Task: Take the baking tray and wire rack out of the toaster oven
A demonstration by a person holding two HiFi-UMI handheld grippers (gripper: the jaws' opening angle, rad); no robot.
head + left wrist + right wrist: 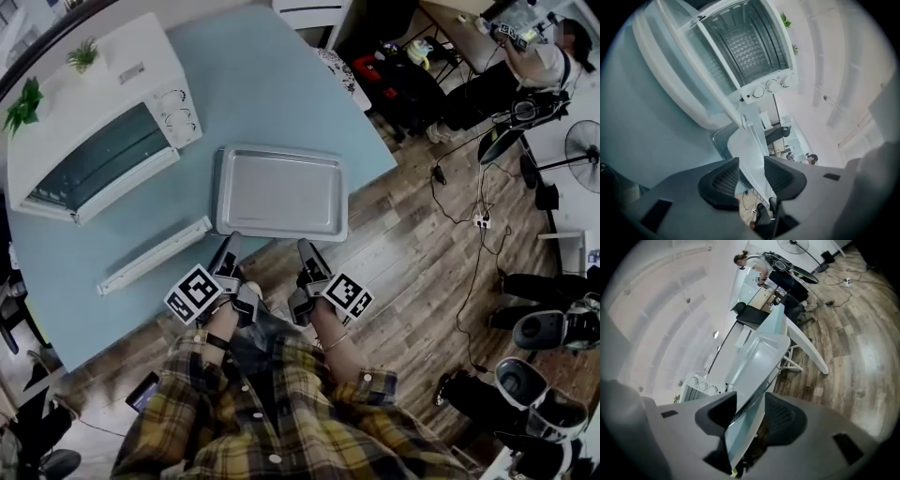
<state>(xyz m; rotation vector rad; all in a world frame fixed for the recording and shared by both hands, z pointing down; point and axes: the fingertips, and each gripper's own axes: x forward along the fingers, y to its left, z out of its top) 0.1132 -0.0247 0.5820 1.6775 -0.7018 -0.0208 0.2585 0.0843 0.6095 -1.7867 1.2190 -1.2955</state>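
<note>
Lying flat on the pale blue tabletop (281,84), the rectangular silver metal baking tray (281,192) is out of the boxy white toaster oven (94,98), which stands at its 10 o'clock with the door open. The left tongs (228,246) and right tongs (307,251) meet the tray's 6 o'clock rim side by side. Each pair stands narrowly parted, with the rim between the pads but not pinched. A grid shows deep inside the oven; I cannot tell whether it is the wire rack.
</note>
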